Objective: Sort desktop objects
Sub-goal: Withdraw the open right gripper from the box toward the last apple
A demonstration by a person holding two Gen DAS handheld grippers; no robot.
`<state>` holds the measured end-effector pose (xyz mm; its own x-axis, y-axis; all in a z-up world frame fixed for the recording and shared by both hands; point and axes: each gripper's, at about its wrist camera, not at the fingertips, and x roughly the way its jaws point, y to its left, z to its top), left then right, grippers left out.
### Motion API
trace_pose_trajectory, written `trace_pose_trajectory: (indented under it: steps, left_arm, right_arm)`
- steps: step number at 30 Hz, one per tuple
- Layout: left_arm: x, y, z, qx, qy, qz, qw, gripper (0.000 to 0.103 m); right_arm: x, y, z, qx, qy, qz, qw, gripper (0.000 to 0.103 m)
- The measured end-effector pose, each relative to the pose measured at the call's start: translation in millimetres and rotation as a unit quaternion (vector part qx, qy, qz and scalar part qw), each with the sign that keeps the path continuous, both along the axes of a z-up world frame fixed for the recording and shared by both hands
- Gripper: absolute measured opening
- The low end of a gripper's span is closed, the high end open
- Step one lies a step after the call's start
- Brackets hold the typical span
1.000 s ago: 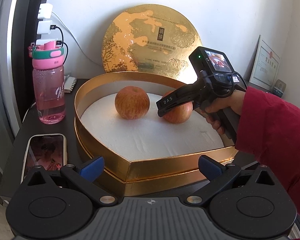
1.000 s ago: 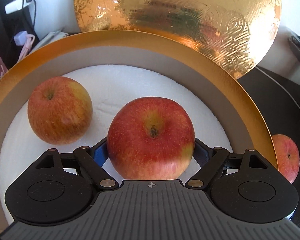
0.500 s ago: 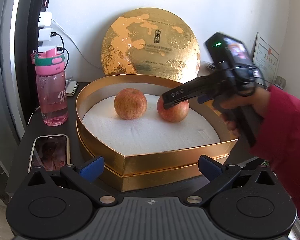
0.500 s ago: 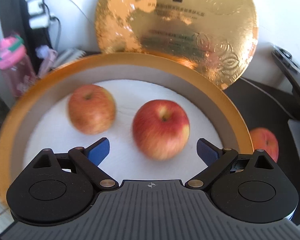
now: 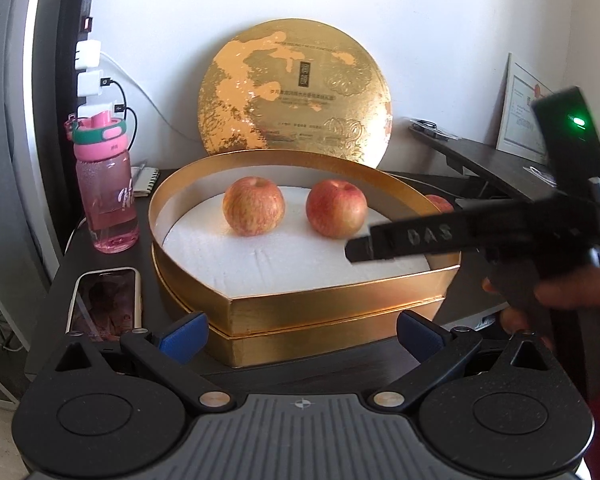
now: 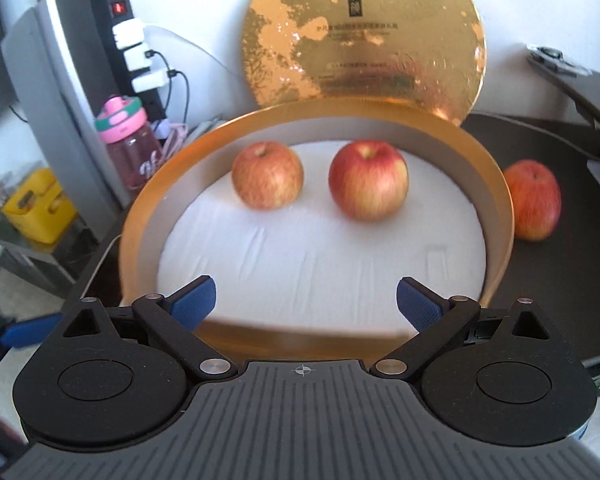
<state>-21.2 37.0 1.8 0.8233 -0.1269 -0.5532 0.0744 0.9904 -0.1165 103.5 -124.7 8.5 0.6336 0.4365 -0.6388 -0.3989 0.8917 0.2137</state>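
Dark desk [image 6: 560, 280]: gold box [image 6: 496, 216] centre frame holds 2 apples [image 6: 368, 180], 1 apple [image 6: 532, 200] outside right; both grippers [image 6: 304, 300] wide apart, empty, presumably ready to collect it.

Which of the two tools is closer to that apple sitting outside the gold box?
Right. The right tool faces the box with the loose apple ahead-right; the left tool sits behind the box's front corner.

You see 3 red-yellow streaked apples: 2 [image 6: 267, 181] [image 6: 368, 179] on the gold box's [image 6: 496, 184] white lining, 1 [image 6: 532, 200] right of the box on black.
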Motion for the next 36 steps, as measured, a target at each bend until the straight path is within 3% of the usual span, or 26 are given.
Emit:
trace_pose_trajectory:
  steps: [4, 17, 36]
  left_arm:
    - [0.8, -10.1, -0.1, 0.004, 0.008, -0.003, 1.0000, 0.102]
    - [12.4, -45.4, -3.2, 0.031, 0.025, -0.033, 0.9987, 0.102]
    - [49.5, -60.5, -3.2, 0.041, 0.035, -0.052, 0.9972, 0.102]
  right_arm:
    - [-20.2, -16.0, 2.3, 0.009, -0.005, 0.001, 1.000, 0.100]
    - [-29.1, -52.7, -10.9, 0.040, 0.022, -0.013, 0.999, 0.100]
    - [13.8, -117.3, -20.6, 0.065, 0.014, -0.105, 0.992, 0.100]
